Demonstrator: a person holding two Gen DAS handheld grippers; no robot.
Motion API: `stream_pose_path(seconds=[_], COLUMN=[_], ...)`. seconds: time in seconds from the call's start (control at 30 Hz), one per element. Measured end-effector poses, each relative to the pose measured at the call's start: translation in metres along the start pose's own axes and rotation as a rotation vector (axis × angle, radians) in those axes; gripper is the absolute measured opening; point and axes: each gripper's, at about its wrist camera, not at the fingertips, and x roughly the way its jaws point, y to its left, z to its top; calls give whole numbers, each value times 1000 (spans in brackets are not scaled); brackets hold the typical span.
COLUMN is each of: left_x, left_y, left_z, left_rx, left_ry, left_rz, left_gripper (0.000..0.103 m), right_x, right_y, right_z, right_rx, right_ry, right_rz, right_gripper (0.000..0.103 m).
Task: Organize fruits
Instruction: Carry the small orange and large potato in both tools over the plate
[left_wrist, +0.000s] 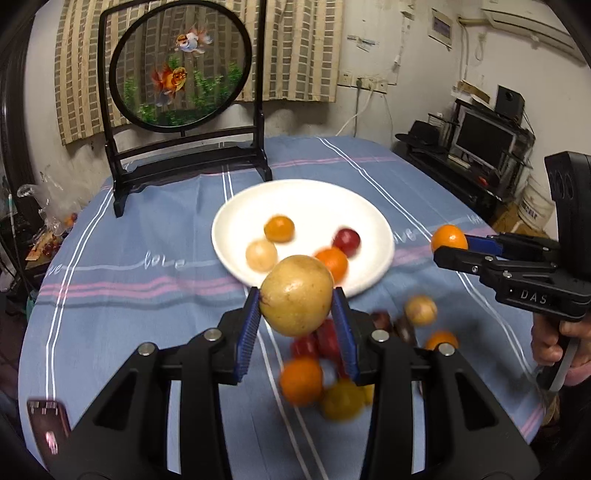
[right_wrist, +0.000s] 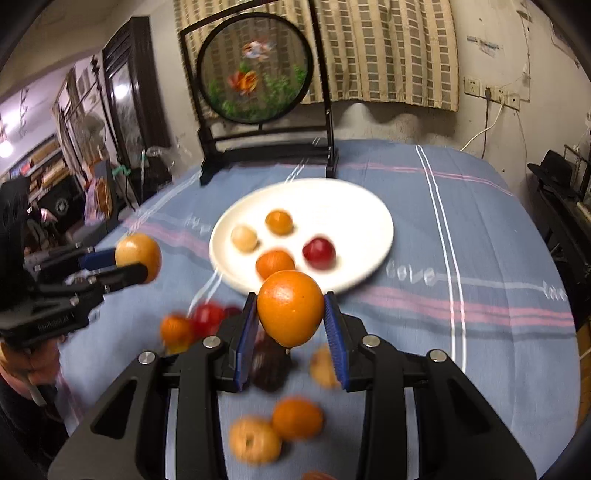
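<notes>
The left gripper (left_wrist: 295, 314) is clamped on a yellow-brown fruit (left_wrist: 296, 295), which sits between the two blue pads (left_wrist: 248, 332) at their tips. The right gripper (right_wrist: 290, 317) is clamped on an orange (right_wrist: 290, 307), likewise seated between its pads at the tips. Both grippers are held above the table (left_wrist: 147, 295), which is covered by a blue striped cloth.

A white plate (left_wrist: 373, 229) lies directly ahead of both grippers, its near rim just beyond the held fruits. The plate contains four items:
- one small orange fruit (left_wrist: 279, 228) toward the far side;
- one pale round fruit (left_wrist: 261, 254) to the left;
- one red fruit (left_wrist: 346, 240) to the right;
- one orange fruit (left_wrist: 332, 263) at the near rim, partly hidden behind the yellow-brown fruit in the left wrist view.

Loose fruits (left_wrist: 301, 380) lie on the table below and behind the fingertips of both grippers: orange, red, yellow and dark pieces, motion-blurred, so the exact count cannot be told.

In the left wrist view the right gripper appears to the right, level with the plate. In the right wrist view the left gripper (right_wrist: 138, 264) appears to the left. A framed goldfish screen (left_wrist: 181, 70) stands beyond the plate at the far table edge.
</notes>
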Motion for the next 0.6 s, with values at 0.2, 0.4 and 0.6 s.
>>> stream_pose_path(seconds=[0.2,0.4,0.6], left_x=[61,110,154], left_y=[11,34,61], left_z=[43,77,80], left_rx=[-15,-73,-135], left_ry=[39,80,165], left_rz=[-4,36,60], left_gripper=[39,39,39], right_x=[61,115,139], right_y=[-24,-45,-60], right_z=[40,54,53], right_rx=[62,75,108], right_ry=[31,117,166], right_rz=[-19,-67,-64], right_gripper=[36,36,36])
